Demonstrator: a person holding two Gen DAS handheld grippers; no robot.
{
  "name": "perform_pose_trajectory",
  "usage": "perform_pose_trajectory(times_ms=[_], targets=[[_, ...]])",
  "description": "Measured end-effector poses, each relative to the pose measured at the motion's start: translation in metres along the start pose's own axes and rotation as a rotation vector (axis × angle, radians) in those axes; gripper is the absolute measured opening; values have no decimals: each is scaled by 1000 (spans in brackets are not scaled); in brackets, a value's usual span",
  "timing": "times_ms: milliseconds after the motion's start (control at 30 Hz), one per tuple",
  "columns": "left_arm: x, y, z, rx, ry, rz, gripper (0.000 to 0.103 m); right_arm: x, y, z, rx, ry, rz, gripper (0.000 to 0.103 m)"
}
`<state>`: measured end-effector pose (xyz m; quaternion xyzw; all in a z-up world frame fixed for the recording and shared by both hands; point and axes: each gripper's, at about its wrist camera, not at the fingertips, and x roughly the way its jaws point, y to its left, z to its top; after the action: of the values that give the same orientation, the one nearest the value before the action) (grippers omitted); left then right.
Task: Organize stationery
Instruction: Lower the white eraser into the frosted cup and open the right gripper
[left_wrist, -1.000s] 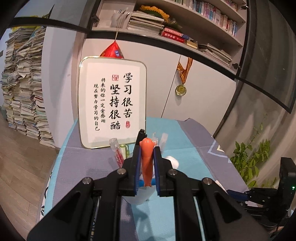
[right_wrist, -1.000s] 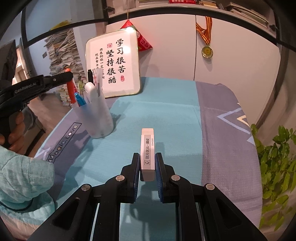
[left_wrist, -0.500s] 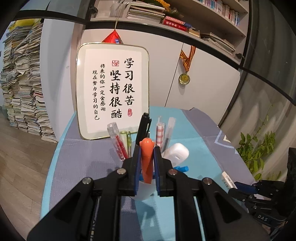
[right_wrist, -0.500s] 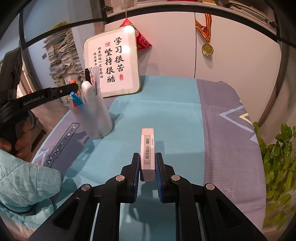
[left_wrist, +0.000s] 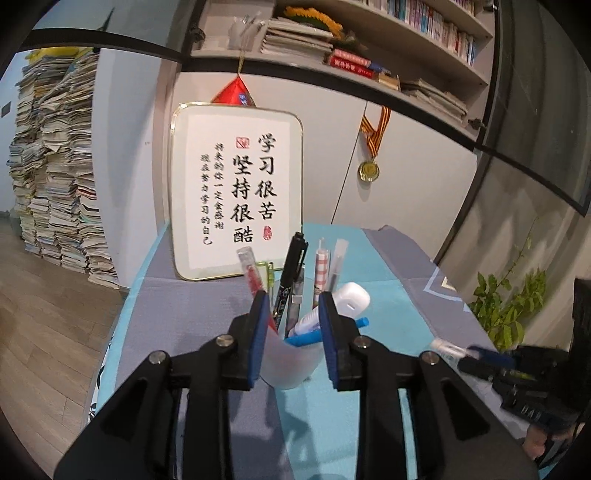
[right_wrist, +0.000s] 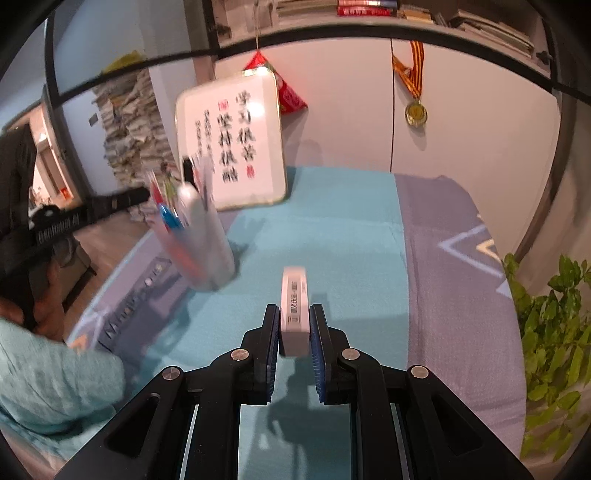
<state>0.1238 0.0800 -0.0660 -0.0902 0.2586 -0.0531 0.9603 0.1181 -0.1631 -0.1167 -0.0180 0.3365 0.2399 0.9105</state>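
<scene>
A translucent pen cup (left_wrist: 291, 363) stands on the table, holding several pens, a black marker (left_wrist: 291, 273) and a white correction tape (left_wrist: 351, 299). My left gripper (left_wrist: 293, 314) is open and empty, its jaws on either side of the cup's top. In the right wrist view the cup (right_wrist: 201, 243) is blurred at the left. My right gripper (right_wrist: 294, 325) is shut on a white eraser (right_wrist: 293, 306) and holds it above the blue cloth. The right gripper also shows in the left wrist view (left_wrist: 476, 356) at the far right.
A framed calligraphy sign (left_wrist: 236, 192) leans on the cabinet behind the cup. A medal (left_wrist: 368, 170) hangs on the cabinet door. A green plant (right_wrist: 554, 314) stands off the table's right edge. Paper stacks (left_wrist: 55, 166) stand on the floor at left.
My left gripper opened and let go of the orange pen, which is now in the cup. The right gripper moved closer to the cup with the eraser.
</scene>
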Motion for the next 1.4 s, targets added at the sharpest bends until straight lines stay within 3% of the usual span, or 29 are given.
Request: perform_pose_trajectory(times_ms=[167,300,633,933,1033,1400], targets=[[-23,6,-14,17,-54,49,37,-16,23,23,-72,-61,6,17],[-27,19,-22,-21,-40,39,37,-21,45,37,-129,-110,-14,17],[-28,26,-34,-3,-42,29,37,-23,57,49,-110,-114,17,17],[-27,31,-42,2,-29,46,42,-10,90,86,-132,-187,131,17],[-27,33,-43,1,-31,49,43,7,96,99,-97,-174,196,17],[-18,40,-46,10,-22,48,46,71,107,96,-94,-68,178,17]])
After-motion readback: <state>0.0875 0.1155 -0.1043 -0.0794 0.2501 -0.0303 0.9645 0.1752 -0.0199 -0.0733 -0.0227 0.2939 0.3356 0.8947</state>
